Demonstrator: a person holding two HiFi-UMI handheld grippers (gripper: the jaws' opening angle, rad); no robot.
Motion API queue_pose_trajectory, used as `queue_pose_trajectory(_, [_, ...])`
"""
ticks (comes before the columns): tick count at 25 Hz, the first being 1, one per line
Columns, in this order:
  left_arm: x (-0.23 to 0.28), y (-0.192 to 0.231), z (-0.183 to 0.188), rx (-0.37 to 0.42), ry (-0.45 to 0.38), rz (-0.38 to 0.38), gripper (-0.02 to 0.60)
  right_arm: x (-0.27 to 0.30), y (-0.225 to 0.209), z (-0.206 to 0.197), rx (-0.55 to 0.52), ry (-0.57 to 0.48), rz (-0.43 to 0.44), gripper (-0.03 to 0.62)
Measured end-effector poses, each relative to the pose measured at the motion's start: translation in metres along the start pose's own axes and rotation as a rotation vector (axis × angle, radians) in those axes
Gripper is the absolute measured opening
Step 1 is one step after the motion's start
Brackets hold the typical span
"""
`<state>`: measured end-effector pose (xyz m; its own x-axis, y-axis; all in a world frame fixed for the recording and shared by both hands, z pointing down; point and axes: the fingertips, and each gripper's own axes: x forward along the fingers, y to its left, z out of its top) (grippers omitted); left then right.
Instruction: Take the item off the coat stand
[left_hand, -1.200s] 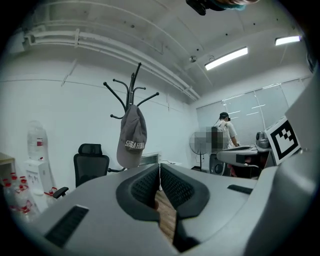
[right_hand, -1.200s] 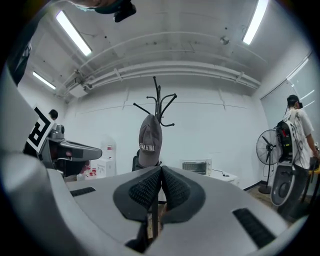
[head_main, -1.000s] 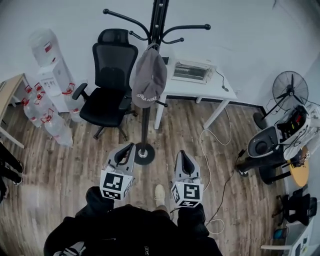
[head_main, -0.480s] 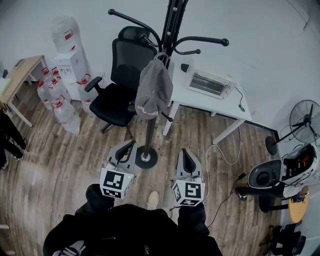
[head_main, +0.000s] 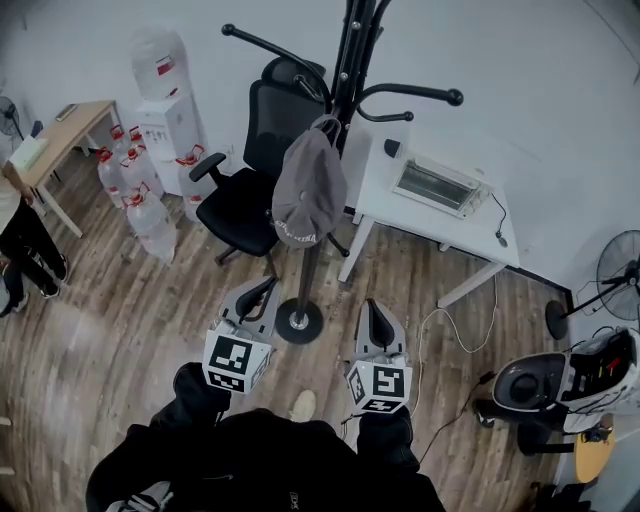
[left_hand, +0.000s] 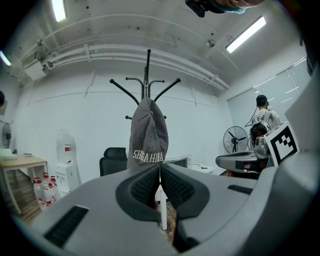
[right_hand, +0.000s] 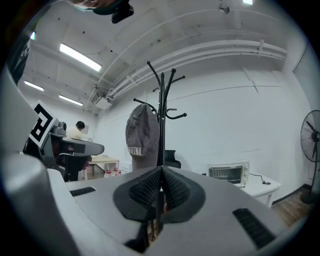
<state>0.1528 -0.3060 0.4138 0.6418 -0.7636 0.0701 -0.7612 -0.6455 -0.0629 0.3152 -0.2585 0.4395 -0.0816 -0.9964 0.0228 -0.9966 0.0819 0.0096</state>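
A grey cap (head_main: 310, 190) with pale lettering hangs from a hook of the black coat stand (head_main: 322, 200), whose round base (head_main: 298, 322) rests on the wood floor. In the left gripper view the cap (left_hand: 147, 135) hangs straight ahead, some way off. The right gripper view shows the cap (right_hand: 141, 135) just left of the stand's pole (right_hand: 161, 125). My left gripper (head_main: 257, 296) and right gripper (head_main: 377, 318) are both held low on either side of the base, well short of the cap. Both are shut with nothing between the jaws.
A black office chair (head_main: 250, 185) stands behind the stand on the left. A white table (head_main: 430, 215) with a toaster oven (head_main: 438, 185) is at the right. Water bottles (head_main: 140, 195) and a dispenser (head_main: 165, 100) line the left wall. A fan (head_main: 610, 270) and a cable (head_main: 440, 340) are at the right.
The view has shifted: the coat stand and cap sit slightly lower and further right in the picture, and more of the room's left side shows. Both grippers hold the same pose.
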Motion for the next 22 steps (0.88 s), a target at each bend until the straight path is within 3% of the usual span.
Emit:
queue_pose_trajectory(12, [0.027, 0.019, 0.07, 0.046, -0.109, 0.092, 0.038, 0.012, -0.028, 0.006, 0.003, -0.025, 0.043, 0.017])
queue_pose_trajectory(14, [0.033, 0.019, 0.079, 0.045, -0.116, 0.084, 0.123, 0.014, -0.032, 0.008, 0.001, -0.03, 0.045, 0.017])
queue_pose_trajectory(22, [0.062, 0.02, 0.095, -0.016, -0.092, 0.07, 0.257, 0.019, -0.053, 0.008, -0.01, -0.027, 0.053, 0.017])
